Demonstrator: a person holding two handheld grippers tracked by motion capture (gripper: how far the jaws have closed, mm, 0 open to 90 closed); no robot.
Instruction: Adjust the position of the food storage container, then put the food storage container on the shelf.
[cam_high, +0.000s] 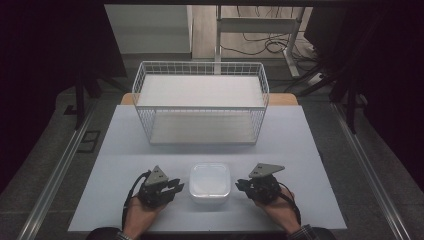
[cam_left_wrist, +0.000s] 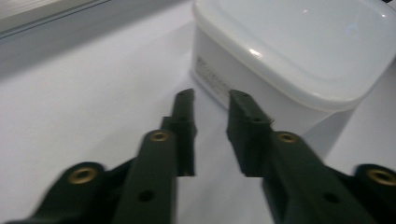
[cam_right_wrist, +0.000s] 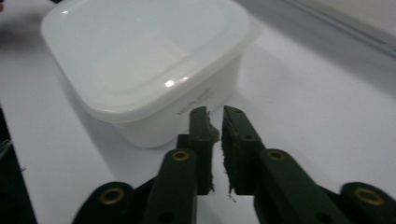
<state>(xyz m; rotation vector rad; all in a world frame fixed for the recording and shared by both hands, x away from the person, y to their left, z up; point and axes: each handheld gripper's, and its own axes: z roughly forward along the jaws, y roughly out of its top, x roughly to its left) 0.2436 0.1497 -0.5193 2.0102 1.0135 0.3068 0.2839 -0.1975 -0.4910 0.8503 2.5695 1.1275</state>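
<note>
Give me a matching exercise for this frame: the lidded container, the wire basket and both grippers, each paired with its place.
Things:
1. white container
2. wire basket
3. left gripper
4. right gripper

Places:
A. far half of the table
B. on the container's right side
C. between the two grippers
D. on the container's left side

Pairs: 1-C, 2-A, 3-D, 4-B

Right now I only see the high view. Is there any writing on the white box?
Observer: Yes, the left gripper view shows small grey print on the side of the white box, too blurred to read.
Operator: Are the left gripper's jaws touching the box?
Observer: No, the left gripper has a gap between its jaws, and they stop just short of the wall.
Operator: And the right gripper?
Observer: The right gripper has only a thin gap between its jaws, with frayed padding, tips close beside the box's side.
</note>
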